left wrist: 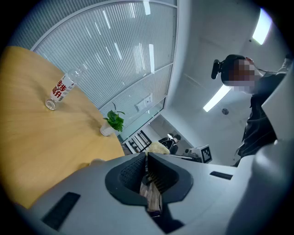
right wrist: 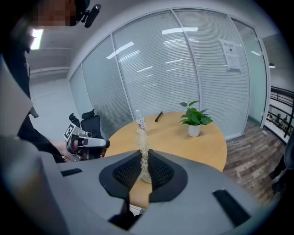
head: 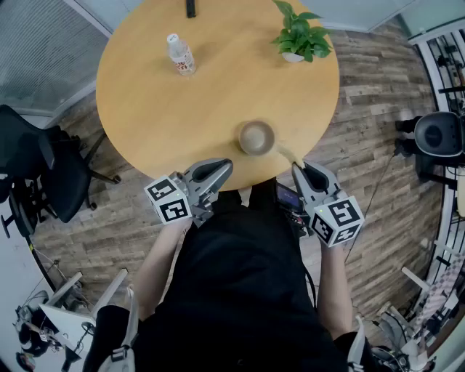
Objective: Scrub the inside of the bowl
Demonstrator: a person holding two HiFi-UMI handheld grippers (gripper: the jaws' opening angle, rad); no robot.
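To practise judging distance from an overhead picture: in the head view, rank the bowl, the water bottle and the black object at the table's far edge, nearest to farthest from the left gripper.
1. The bowl, at the near edge of the table, just right of the left gripper.
2. The water bottle, farther off, on the left.
3. The black object, at the far edge, beyond the bottle.

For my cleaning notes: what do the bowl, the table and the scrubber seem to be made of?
The bowl: ceramic or wood, unclear; matte brown.
The table: probably wood veneer; smooth, even honey colour.
The scrubber: pale plant-like fibre; loose tangled strands.
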